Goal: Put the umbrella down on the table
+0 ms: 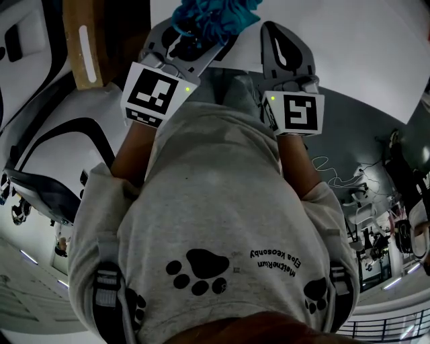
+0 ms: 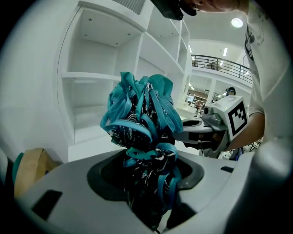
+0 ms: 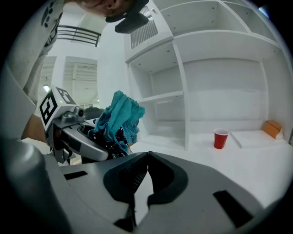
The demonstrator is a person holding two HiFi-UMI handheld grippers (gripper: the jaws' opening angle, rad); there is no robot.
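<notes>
The folded umbrella [image 2: 144, 119] is a bundle of teal and black patterned fabric. My left gripper [image 2: 149, 183] is shut on its lower part, and the bundle stands up out of the jaws, held in the air. In the head view the umbrella [image 1: 215, 17] shows at the top edge beyond the left gripper [image 1: 195, 37]. My right gripper [image 3: 145, 160] is shut with nothing between its jaws, and hangs beside the left one above the white table [image 3: 256, 164]. From the right gripper view the umbrella [image 3: 120, 119] shows to the left.
A red cup [image 3: 220, 138] stands on the table against the white shelf unit [image 3: 201, 82]. A small orange box [image 3: 272, 128] lies at the far right. A brown paper thing [image 2: 29, 169] sits low at the left.
</notes>
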